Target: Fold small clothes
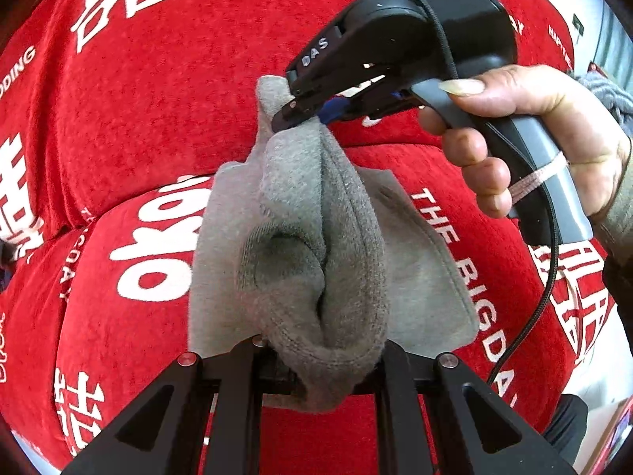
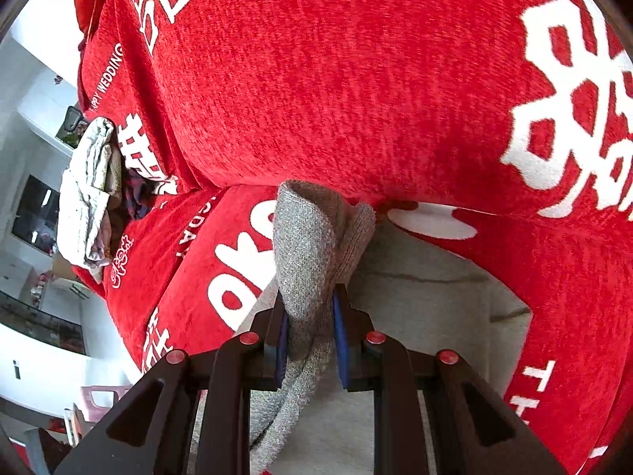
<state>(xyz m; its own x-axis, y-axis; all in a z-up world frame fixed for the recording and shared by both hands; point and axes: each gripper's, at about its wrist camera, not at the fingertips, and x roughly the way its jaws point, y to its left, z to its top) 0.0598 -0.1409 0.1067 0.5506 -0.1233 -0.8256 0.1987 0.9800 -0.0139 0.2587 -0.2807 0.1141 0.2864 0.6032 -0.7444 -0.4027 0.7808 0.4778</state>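
Between the nearly closed jaws of the left gripper sat one end of the grey sock; the right gripper pinched the other end, above the red sofa cover. Keeping both grips firm and the sock taut should land the fold evenly.

soft, fuzzy grey knit garment, matt. plush red chenille-like cover with flat white print. matt black plastic right gripper, blue pads; shiny metal screws.
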